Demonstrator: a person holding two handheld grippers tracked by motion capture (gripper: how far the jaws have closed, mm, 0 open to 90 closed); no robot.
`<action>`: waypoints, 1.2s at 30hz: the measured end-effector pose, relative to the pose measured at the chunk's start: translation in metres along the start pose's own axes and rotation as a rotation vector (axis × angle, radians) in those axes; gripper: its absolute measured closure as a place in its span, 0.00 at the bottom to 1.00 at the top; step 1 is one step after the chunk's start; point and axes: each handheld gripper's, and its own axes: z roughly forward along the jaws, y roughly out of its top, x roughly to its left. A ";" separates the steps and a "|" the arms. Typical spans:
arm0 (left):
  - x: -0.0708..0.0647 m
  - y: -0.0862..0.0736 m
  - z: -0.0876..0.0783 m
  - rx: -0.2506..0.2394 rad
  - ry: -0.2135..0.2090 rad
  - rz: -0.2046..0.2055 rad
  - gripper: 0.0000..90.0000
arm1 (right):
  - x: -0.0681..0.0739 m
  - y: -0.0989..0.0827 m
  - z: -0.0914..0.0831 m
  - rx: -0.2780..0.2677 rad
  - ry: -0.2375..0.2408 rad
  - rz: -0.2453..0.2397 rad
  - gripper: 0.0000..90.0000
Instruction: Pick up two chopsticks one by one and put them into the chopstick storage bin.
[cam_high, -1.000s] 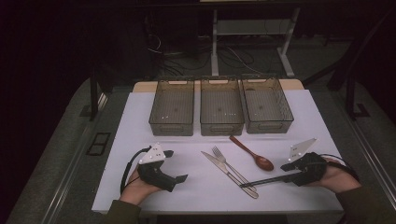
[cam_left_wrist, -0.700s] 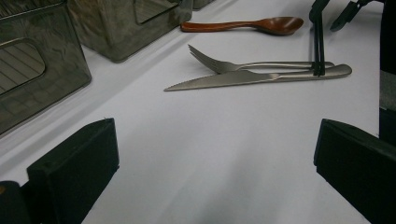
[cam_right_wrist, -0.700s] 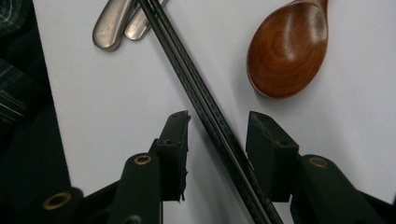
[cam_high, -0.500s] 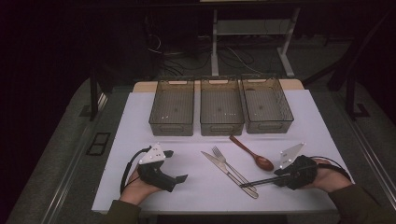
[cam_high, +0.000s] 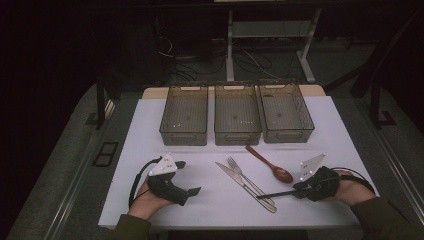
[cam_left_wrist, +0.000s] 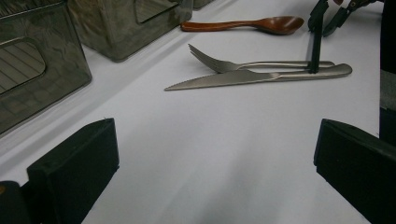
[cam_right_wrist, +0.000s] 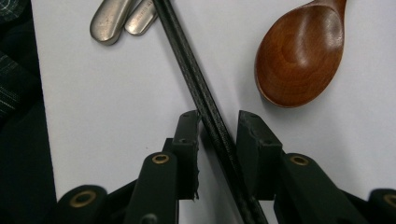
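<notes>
On the white desk (cam_high: 150, 130), 3 bins (cam_high: 237, 113) stand behind the cutlery. The left gripper (cam_high: 182, 177) rests wide open. The right gripper (cam_right_wrist: 217, 140) has just been closing, narrow, around black chopsticks (cam_right_wrist: 205, 102) lying between the knife handle (cam_right_wrist: 108, 18) and the wooden spoon (cam_right_wrist: 299, 51).

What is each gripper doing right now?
Left gripper: open, empty.
Right gripper: open, jaws have just been closing around the black chopsticks, not yet clamped.

Dim room, dark around white table (cam_high: 150, 150); soft overhead light, faint shadows; sharp close-ups, mild glare on knife (cam_left_wrist: 243, 78).
</notes>
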 end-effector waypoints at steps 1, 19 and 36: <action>0.000 0.000 0.000 0.000 0.000 0.000 0.00 | 0.000 0.000 0.000 -0.002 0.001 0.004 0.77; 0.000 0.000 -0.001 -0.001 0.000 0.001 0.00 | -0.003 -0.004 0.000 -0.029 0.004 0.055 0.82; 0.000 0.000 -0.001 -0.002 0.002 0.002 0.00 | -0.001 -0.009 -0.004 -0.032 -0.016 0.103 0.85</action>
